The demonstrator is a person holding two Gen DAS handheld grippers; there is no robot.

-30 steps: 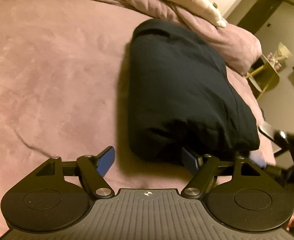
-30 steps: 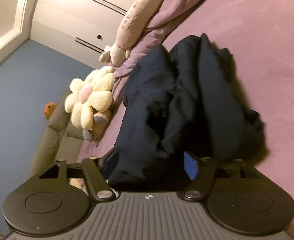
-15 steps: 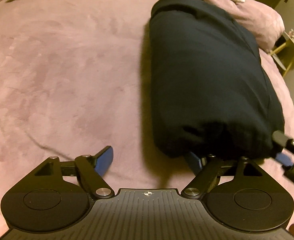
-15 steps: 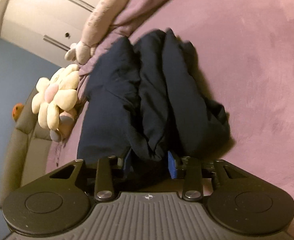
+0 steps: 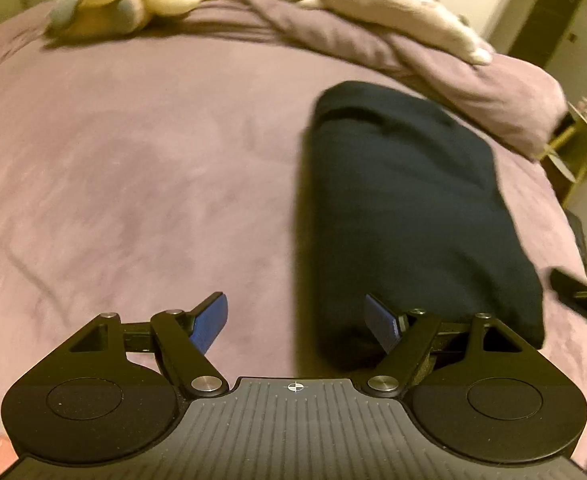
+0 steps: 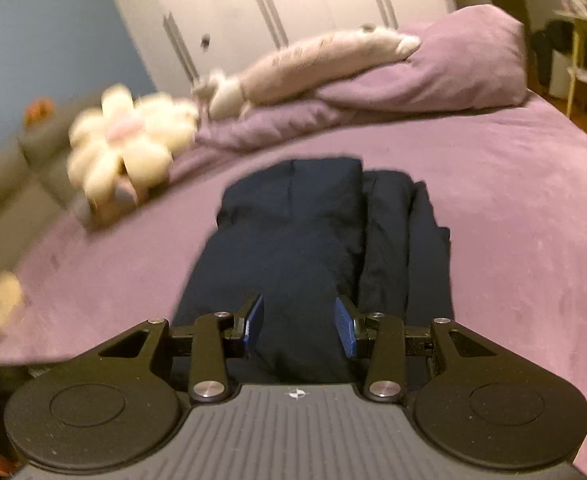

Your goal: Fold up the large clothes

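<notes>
A dark navy garment [image 5: 409, 208] lies folded into a thick oblong bundle on the purple bed cover [image 5: 133, 168]. My left gripper [image 5: 299, 320] is open wide at the bundle's near left corner and holds nothing. In the right wrist view the same bundle [image 6: 301, 232] lies straight ahead, with its folded layers showing on the right side. My right gripper [image 6: 299, 326] is open above the bundle's near end, with cloth showing between the blue pads [image 6: 345, 332], and grips nothing. The right gripper's tip [image 5: 581, 292] shows at the right edge of the left wrist view.
A cream flower plush [image 6: 129, 140] and a long pale plush [image 6: 313, 64] lie by the purple pillow [image 6: 461, 68] at the head of the bed. White wardrobe doors [image 6: 293, 4] stand behind. A yellow side table [image 5: 577, 152] stands beside the bed.
My right gripper was shut on the garment's near end half a second ago and has opened and swung level. The bundle now lies flat. My left gripper has drawn back a little, still open.
</notes>
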